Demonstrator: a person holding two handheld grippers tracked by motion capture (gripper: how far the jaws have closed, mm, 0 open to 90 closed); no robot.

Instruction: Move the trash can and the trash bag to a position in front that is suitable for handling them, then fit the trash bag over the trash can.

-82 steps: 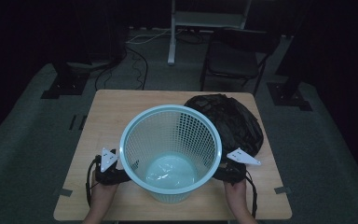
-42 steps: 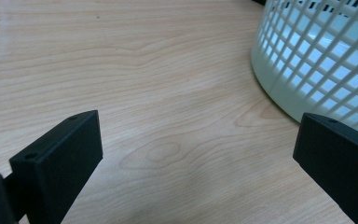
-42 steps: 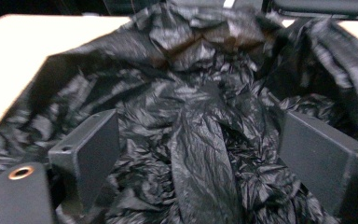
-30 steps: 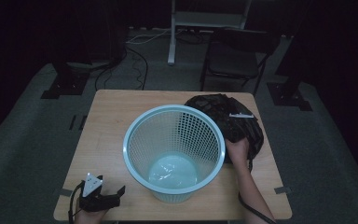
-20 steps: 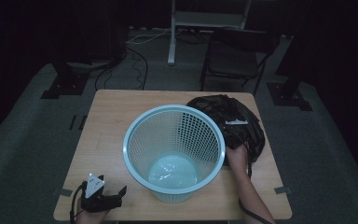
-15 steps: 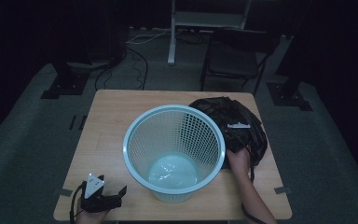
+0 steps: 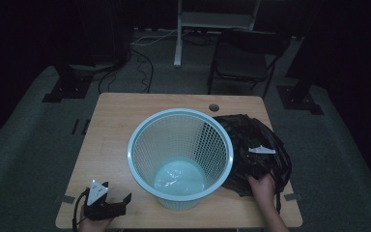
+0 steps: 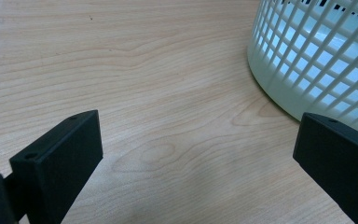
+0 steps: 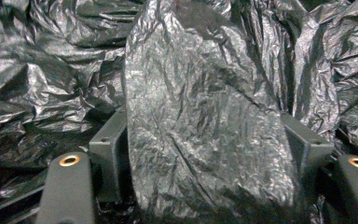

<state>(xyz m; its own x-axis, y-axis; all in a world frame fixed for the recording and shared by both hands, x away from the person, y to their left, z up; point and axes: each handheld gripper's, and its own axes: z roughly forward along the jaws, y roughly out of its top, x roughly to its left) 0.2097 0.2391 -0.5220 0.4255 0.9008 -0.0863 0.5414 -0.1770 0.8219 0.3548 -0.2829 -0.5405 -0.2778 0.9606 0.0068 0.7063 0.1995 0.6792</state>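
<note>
Both jaws of the right gripper (image 9: 205,154) straddle a black bag (image 9: 200,121) fold.

Basket (image 7: 180,153) blocks table centre; black bag (image 7: 258,145) crowds right; left tabletop (image 7: 108,130) free.

The room is dim, its far side lost in darkness; a light wooden worktop (image 7: 125,125) stands on grey-green carpet (image 7: 34,145), with a round cable hole (image 7: 214,107) near its far edge; beyond the far edge a dark chair (image 7: 244,60) stands beside a pale post (image 7: 178,34); black cables (image 7: 140,58) trail across the floor; dark stand feet (image 7: 67,89) sit off both far corners.
</note>
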